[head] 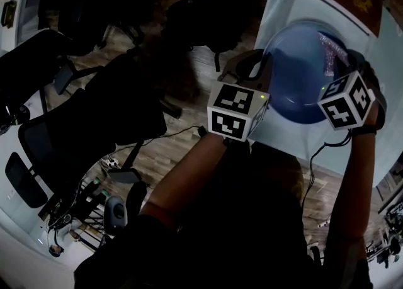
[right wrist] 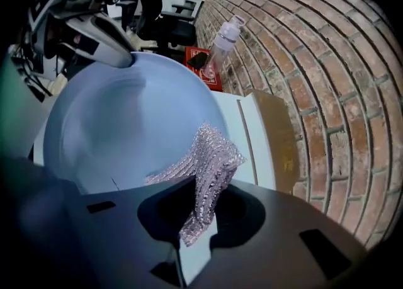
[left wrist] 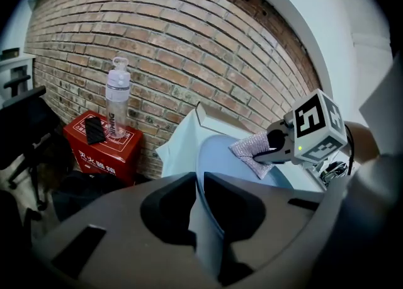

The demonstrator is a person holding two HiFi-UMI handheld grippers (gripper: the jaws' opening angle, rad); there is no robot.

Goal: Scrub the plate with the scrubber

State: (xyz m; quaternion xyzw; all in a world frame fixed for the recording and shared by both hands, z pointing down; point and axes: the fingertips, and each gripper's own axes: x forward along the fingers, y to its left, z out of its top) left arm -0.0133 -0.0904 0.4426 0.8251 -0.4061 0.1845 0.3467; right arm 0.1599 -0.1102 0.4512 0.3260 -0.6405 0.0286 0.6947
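A round, smooth pale-blue plate (head: pixel 296 77) lies over a pale tabletop (head: pixel 283 1) at the far right. The left gripper (left wrist: pixel 200 203) is clamped on its left rim. The right gripper (right wrist: pixel 189 218) pinches a soft, glittery silver mesh scrubber (right wrist: pixel 211 155), which drapes onto the plate's right side. The plate looks stiff and slippery, so the rim is probably the safest hold.

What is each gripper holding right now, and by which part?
The left gripper clamps the blue plate by its rim. The right gripper pinches the glittery scrubber by one end, the rest against the plate.
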